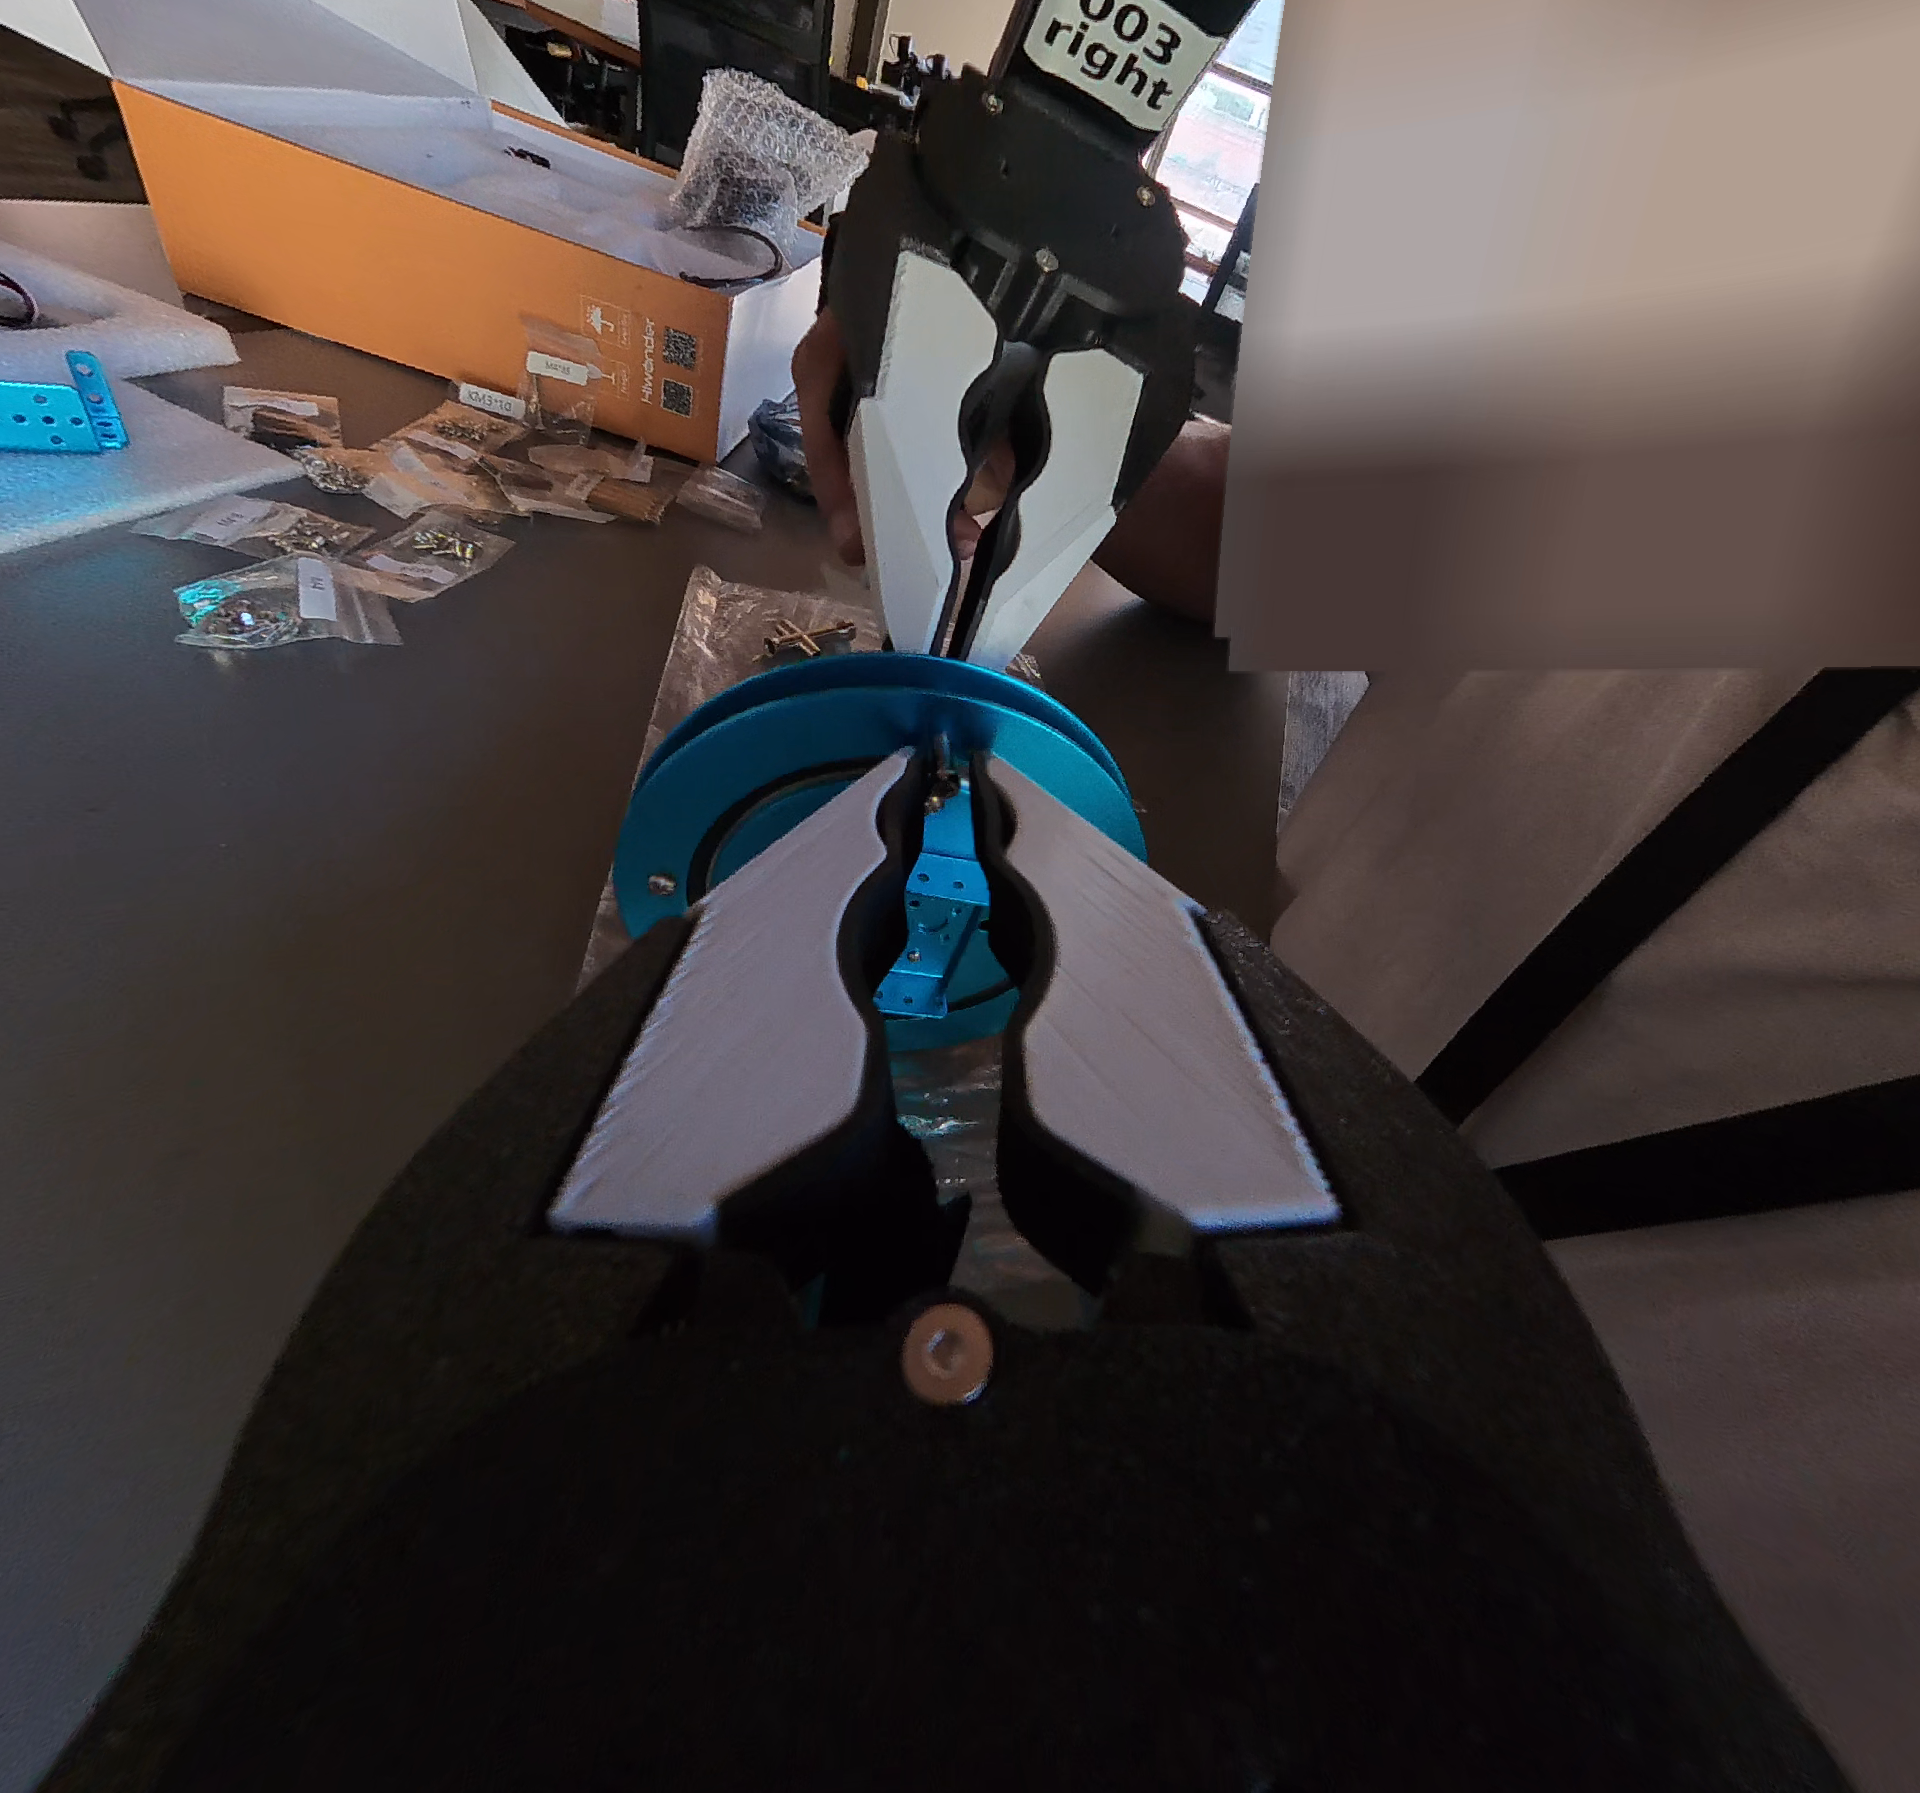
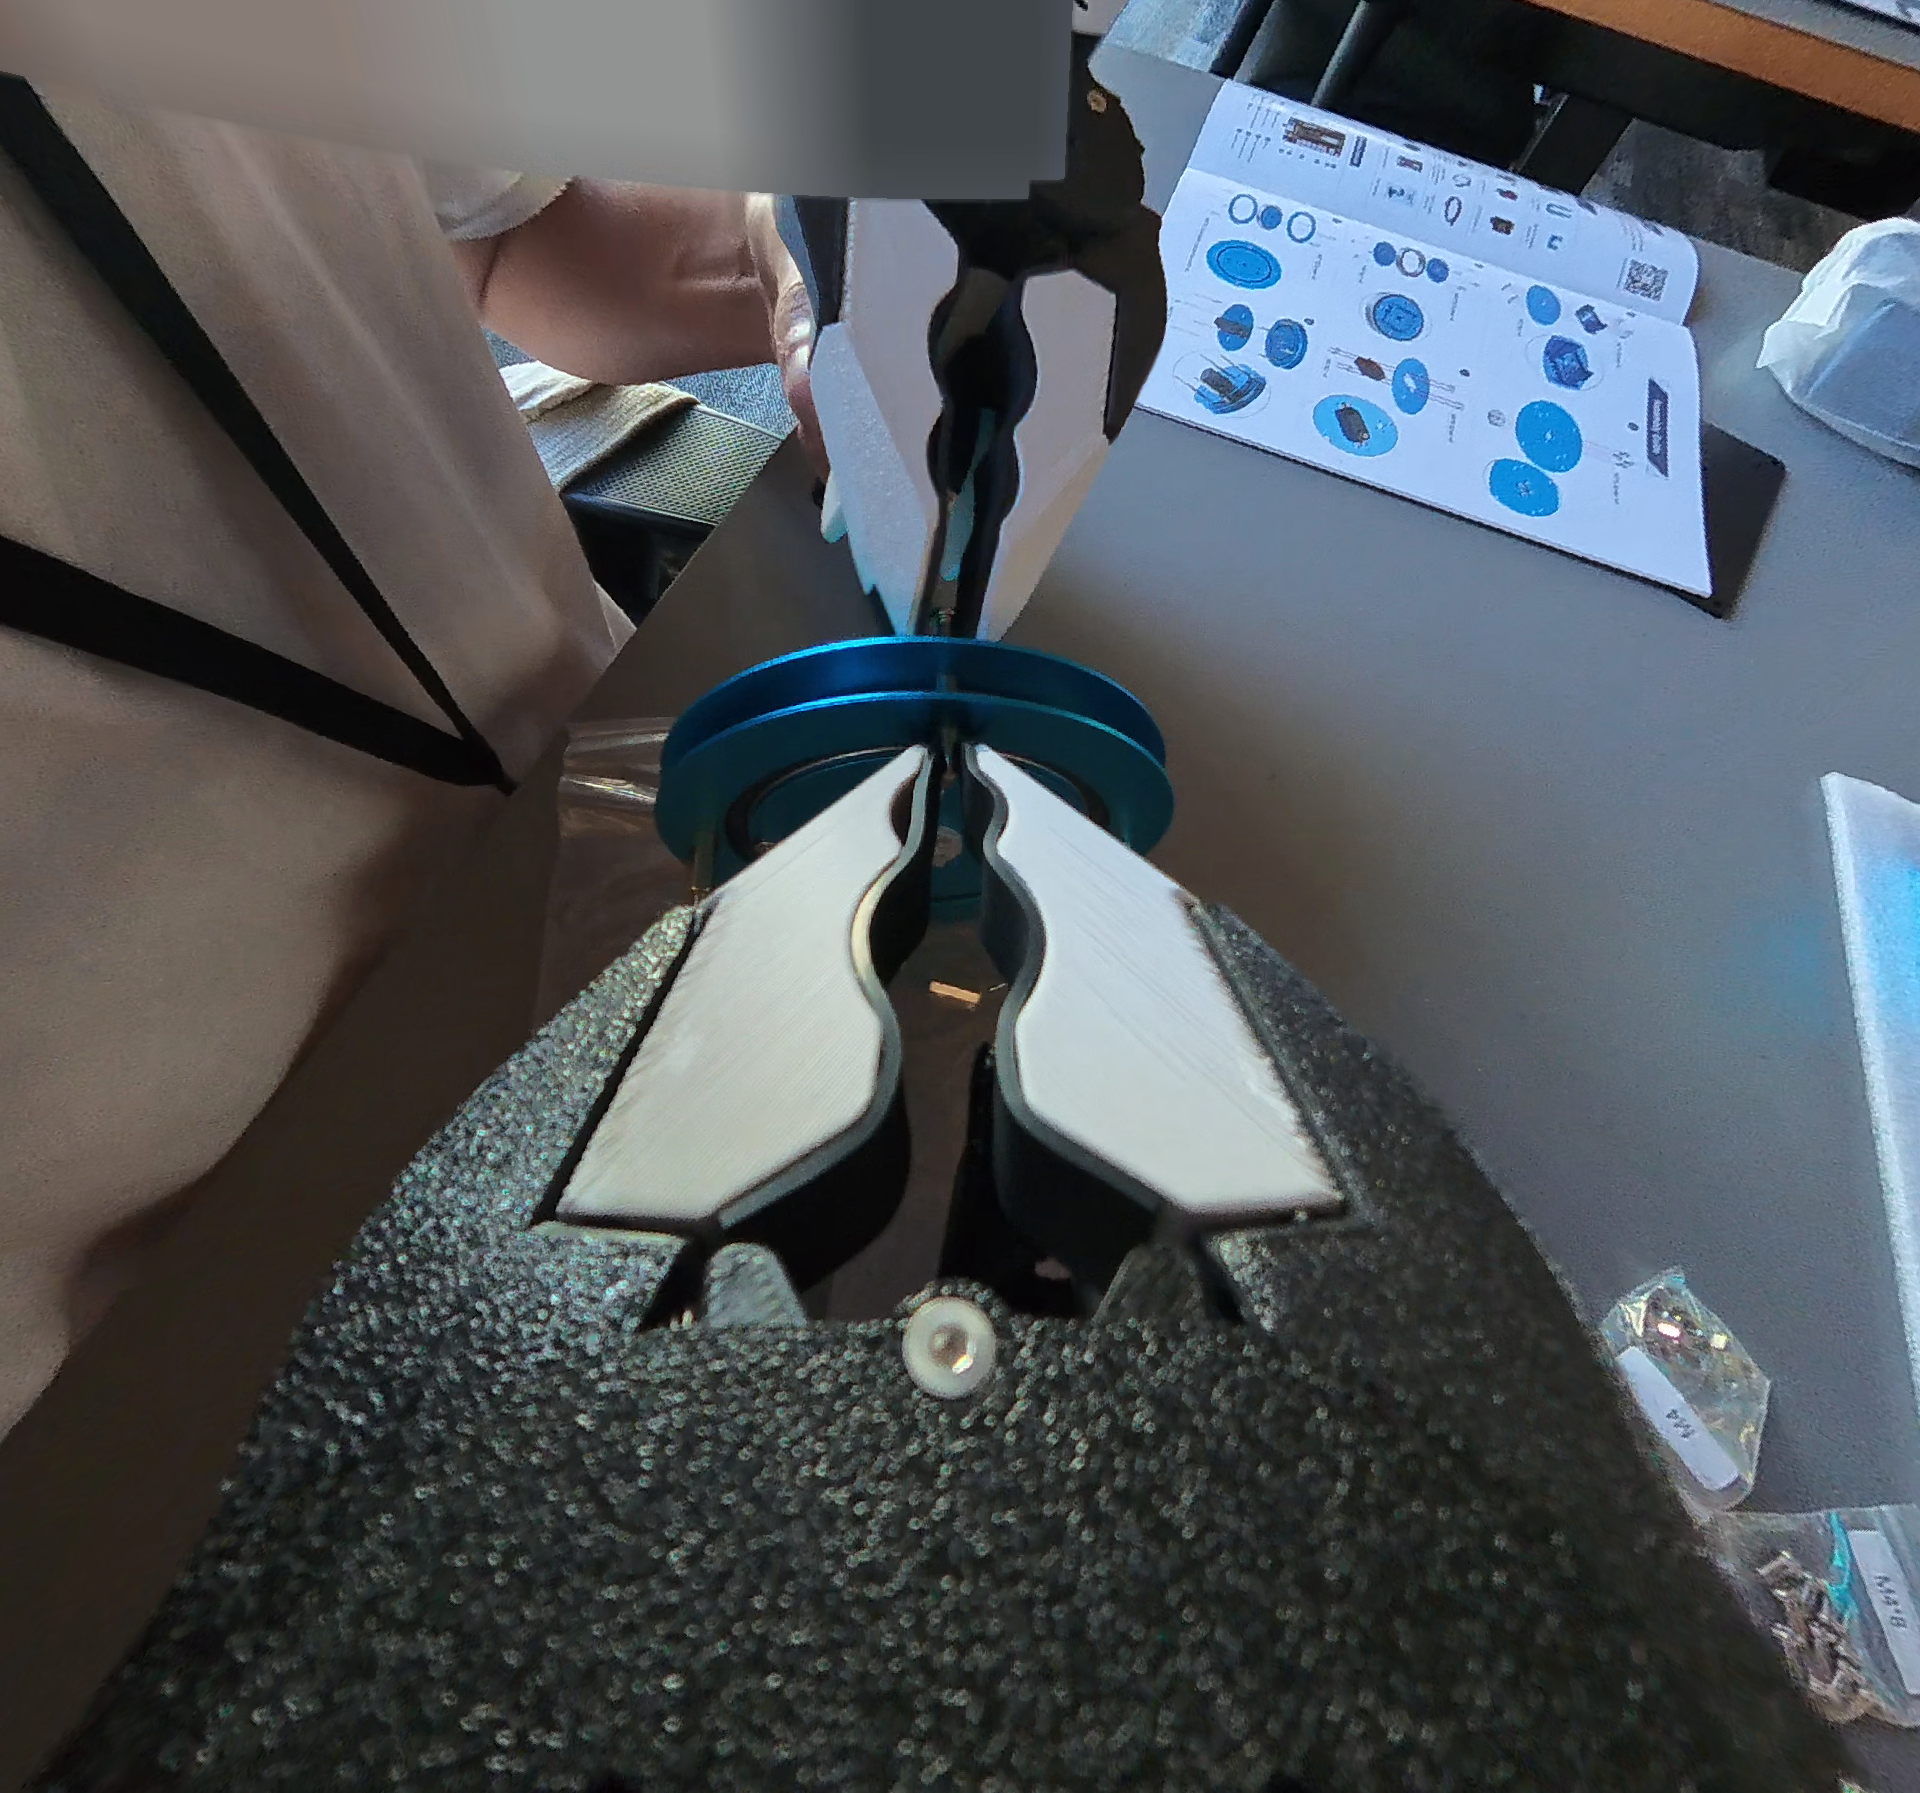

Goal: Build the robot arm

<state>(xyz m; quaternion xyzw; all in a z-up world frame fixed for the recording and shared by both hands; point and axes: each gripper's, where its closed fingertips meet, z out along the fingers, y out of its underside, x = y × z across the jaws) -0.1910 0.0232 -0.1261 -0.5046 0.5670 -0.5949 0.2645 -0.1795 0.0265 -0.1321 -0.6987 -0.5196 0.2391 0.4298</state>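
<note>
A blue disc assembly [image 1: 727,808], two round metal plates stacked with a gap and a black ring between them, stands on the dark table; it also shows in the right wrist view [image 2: 831,694]. My left gripper [image 1: 945,761] is closed from the near side on a small brass post [image 1: 940,779] at the plates' rim. My right gripper [image 1: 951,647] meets it from the opposite side, tips at the upper plate's edge. In the right wrist view my right gripper [image 2: 945,756] is closed on a thin dark post [image 2: 945,704] between the plates, with the left gripper [image 2: 945,616] just beyond.
An orange and white box [image 1: 416,237] with bubble wrap [image 1: 758,143] stands at the back left. Several small bags of screws [image 1: 416,507] lie in front of it. White foam [image 1: 125,455] carries a blue bracket. An open instruction booklet [image 2: 1455,341] and more screw bags [image 2: 1683,1380] lie nearby. A person's torso [image 2: 208,600] is close by. My two grippers' fingertips are within a few centimetres of each other.
</note>
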